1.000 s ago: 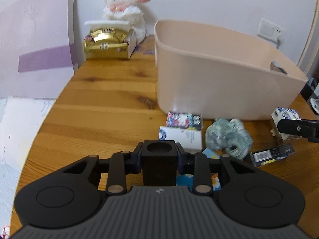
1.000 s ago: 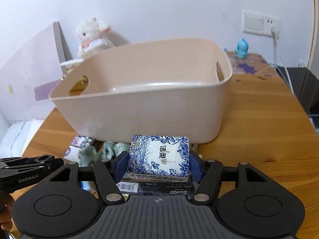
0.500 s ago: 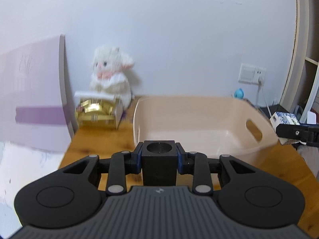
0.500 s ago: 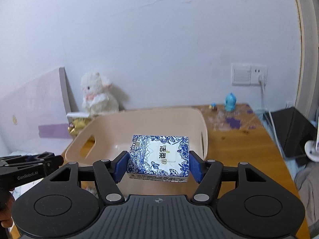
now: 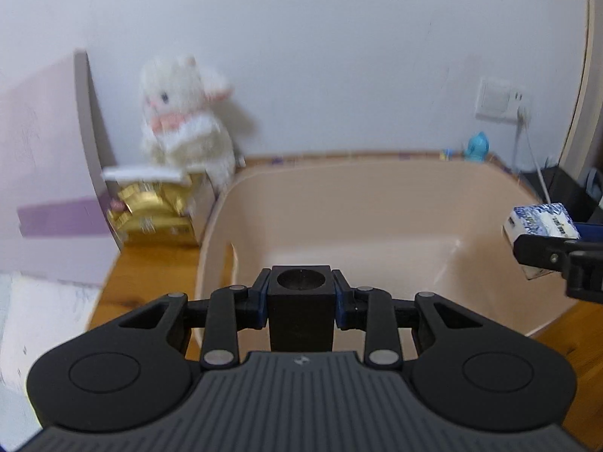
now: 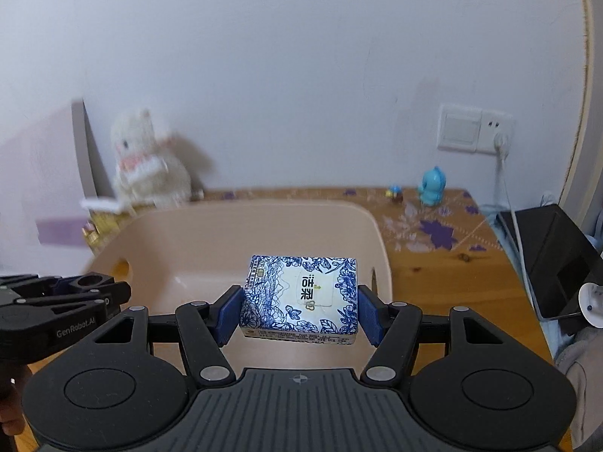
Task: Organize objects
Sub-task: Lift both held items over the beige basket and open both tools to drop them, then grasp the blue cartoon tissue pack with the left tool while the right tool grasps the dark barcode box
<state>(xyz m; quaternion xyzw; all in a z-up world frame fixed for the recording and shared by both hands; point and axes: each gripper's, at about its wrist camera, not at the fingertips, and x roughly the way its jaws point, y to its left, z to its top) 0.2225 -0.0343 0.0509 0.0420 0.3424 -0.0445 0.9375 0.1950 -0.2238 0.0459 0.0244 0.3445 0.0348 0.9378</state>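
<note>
Wooden table (image 6: 433, 275): 2 laden grippers over pink bin (image 6: 226, 237).

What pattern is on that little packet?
Blue flowers on white; the packet shows best in the right wrist view.

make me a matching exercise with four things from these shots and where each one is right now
Things:
1. black block
2. tissue pack
3. plush lamb
4. blue figurine

Places:
a. on the table below the wall socket
b. held in the right tool
c. against the wall behind the gold box
d. held in the left tool over the beige bin

Pairs: 1-d, 2-b, 3-c, 4-a
</note>
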